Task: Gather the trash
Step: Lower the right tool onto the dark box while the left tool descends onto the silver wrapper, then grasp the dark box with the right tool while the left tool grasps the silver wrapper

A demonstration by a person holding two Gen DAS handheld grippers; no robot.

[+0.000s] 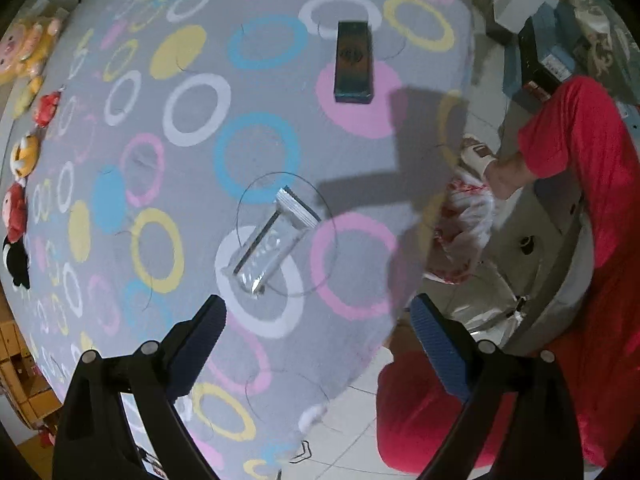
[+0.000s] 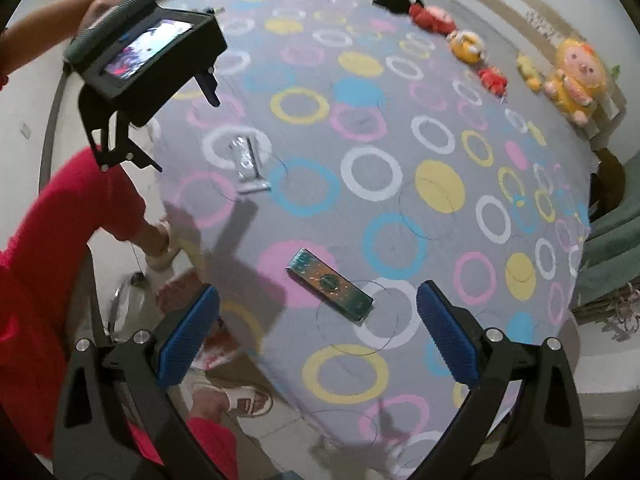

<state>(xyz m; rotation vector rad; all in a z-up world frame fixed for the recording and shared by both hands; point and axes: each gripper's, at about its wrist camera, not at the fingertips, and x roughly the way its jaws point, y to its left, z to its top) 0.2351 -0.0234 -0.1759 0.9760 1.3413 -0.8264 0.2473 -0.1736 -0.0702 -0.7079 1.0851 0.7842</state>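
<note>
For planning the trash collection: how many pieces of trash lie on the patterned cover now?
2. A silver wrapper lies on a white ring near the left gripper; a dark green box lies before the right gripper. More may be hidden.

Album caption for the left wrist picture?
Open left gripper hovers above a clear wrapper on the ring-patterned bedspread.
</note>
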